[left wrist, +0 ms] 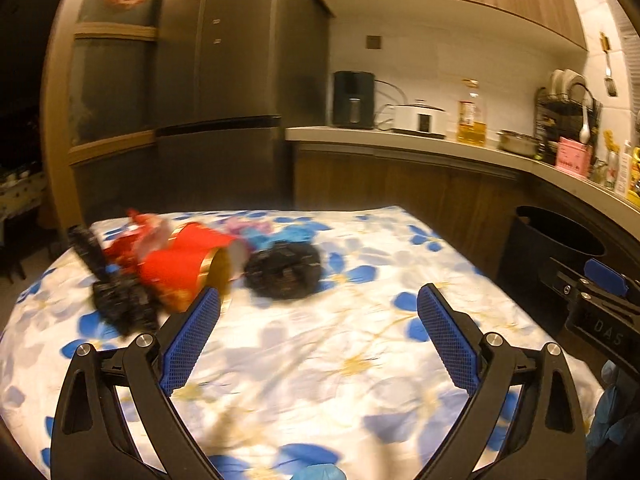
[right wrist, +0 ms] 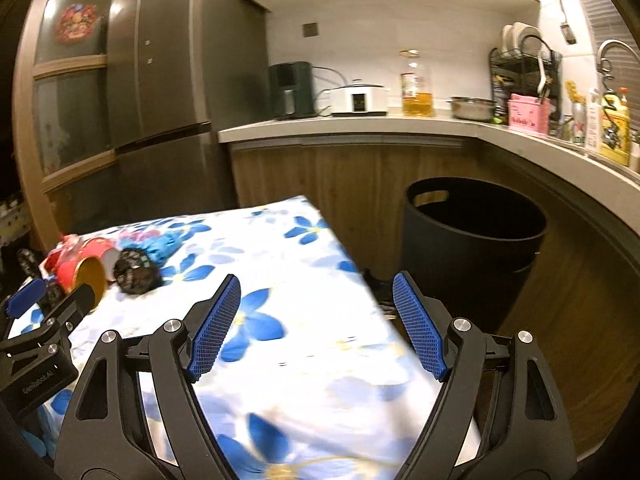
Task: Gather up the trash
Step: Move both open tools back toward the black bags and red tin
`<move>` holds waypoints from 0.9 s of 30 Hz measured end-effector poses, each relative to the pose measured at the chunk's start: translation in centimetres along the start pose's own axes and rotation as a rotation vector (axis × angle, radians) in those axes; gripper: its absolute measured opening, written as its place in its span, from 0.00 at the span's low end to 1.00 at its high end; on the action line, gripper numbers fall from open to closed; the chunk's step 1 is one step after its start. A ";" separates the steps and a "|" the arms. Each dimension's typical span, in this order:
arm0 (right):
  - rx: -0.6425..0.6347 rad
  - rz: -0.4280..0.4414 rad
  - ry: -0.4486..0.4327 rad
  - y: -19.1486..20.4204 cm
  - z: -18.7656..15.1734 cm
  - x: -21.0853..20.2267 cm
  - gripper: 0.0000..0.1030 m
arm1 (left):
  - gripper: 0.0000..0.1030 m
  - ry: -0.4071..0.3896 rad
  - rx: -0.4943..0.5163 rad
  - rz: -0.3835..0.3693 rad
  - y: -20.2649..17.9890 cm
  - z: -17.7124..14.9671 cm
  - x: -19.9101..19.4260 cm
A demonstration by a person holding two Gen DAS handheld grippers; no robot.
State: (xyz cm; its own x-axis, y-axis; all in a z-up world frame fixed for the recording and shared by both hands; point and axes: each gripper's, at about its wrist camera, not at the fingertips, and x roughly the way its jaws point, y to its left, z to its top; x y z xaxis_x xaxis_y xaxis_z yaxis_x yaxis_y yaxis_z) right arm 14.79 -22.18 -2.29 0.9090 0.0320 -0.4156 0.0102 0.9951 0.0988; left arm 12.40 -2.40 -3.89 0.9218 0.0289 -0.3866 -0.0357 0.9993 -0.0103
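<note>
Tools both spread wide, nothing between the pads: left tool (left wrist: 318,300) over the floral-cloth surface (left wrist: 320,360), right tool (right wrist: 316,292) over the cloth's right edge. Trash sits bunched at centre left of the left view: red cup (left wrist: 188,276) on its side, black crumpled wad (left wrist: 282,268) just right of it, black wrapper (left wrist: 120,300) at its lower left, blue and pink scraps (left wrist: 272,232) behind. Black bin (right wrist: 472,236) stands off the surface, centre right of the right view. Risks, my read: cup rolls away if nudged off-centre; wad is light, pads could push it rather than pinch; tools sit close together, could clash.
</note>
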 end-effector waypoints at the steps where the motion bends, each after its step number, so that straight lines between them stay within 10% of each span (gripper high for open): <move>1: -0.005 0.010 0.001 0.5 -0.1 0.1 0.75 | 0.92 0.000 -0.009 0.012 0.6 -0.1 -0.1; 27: -0.145 0.270 0.054 14.2 -1.8 4.2 0.75 | 0.92 -0.018 -0.168 0.224 11.8 -0.2 -0.9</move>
State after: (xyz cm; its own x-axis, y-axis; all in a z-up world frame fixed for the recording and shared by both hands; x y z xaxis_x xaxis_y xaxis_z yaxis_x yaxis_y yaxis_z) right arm 18.00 -7.77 -4.27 0.8471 0.2982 -0.4399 -0.2920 0.9528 0.0837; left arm 11.11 9.34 -3.87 0.8904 0.2506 -0.3799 -0.3013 0.9502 -0.0794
